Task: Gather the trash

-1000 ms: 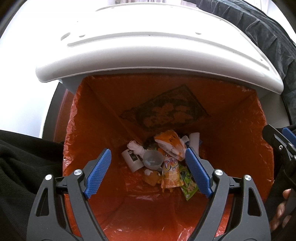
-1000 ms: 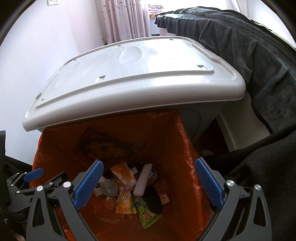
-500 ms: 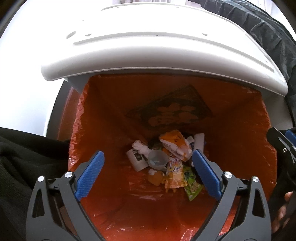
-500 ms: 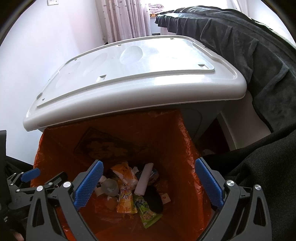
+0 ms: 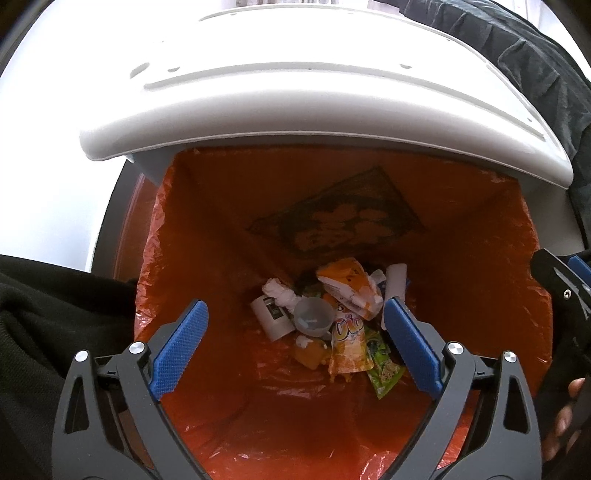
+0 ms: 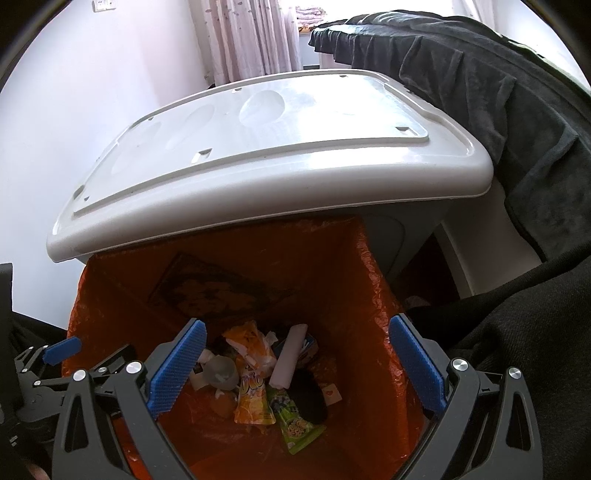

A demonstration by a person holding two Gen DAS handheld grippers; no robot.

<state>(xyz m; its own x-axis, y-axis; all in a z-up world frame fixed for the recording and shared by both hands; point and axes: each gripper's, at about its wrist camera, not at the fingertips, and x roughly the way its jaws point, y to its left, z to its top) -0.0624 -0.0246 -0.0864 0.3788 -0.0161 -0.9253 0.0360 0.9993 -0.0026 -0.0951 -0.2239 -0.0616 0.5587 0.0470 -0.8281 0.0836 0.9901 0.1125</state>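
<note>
In the orange-lined bin [image 5: 207, 221], orange pouch [image 5: 349, 343] lettered "Oio"

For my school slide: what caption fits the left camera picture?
Open left gripper hovers over the orange-lined bin, wrappers piled at the bottom.

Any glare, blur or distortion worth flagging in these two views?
Left wrist view: the white lid is blown out by glare, and fisheye bends its edge. Right wrist view: the window is overexposed; the trash in the orange liner stays sharp.
</note>
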